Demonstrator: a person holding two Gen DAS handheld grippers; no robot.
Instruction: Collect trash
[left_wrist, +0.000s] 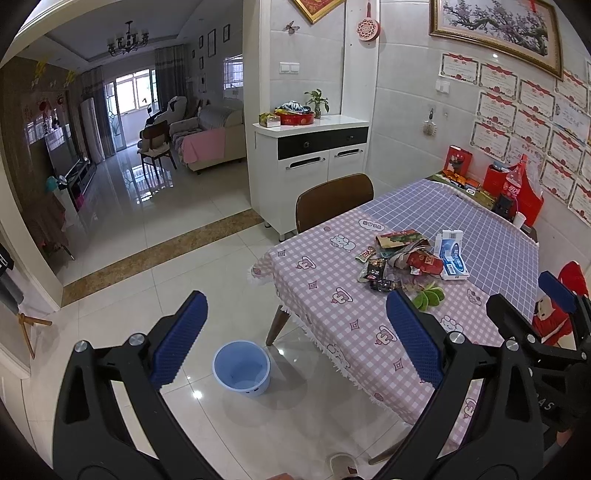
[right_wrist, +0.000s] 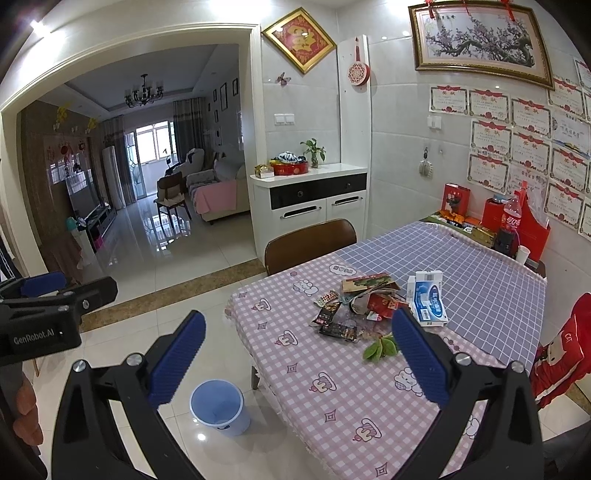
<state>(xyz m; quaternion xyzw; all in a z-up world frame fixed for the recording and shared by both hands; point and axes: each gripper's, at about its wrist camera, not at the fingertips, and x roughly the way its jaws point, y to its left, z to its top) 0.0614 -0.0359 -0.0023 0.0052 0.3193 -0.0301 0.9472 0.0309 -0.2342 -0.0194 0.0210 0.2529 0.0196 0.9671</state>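
A pile of trash (left_wrist: 400, 262) lies on the checked tablecloth (left_wrist: 332, 295): dark snack wrappers (left_wrist: 375, 273), a red packet (left_wrist: 424, 263), a blue-white box (left_wrist: 452, 254) and green leaves (left_wrist: 428, 295). The pile also shows in the right wrist view (right_wrist: 369, 306). A blue bin (left_wrist: 242, 367) stands on the floor by the table corner; it looks empty (right_wrist: 219, 408). My left gripper (left_wrist: 295, 332) is open and empty, held above floor and table edge. My right gripper (right_wrist: 295, 354) is open and empty, short of the pile. The right gripper shows at the left view's right edge (left_wrist: 532, 299).
A brown chair (left_wrist: 334, 201) is tucked at the table's far side. A white cabinet (left_wrist: 310, 162) stands behind it. A cola bottle (right_wrist: 511, 218), red boxes and a paper cup (right_wrist: 522, 254) sit at the table's far end. A red-covered chair (right_wrist: 561, 350) is at the right.
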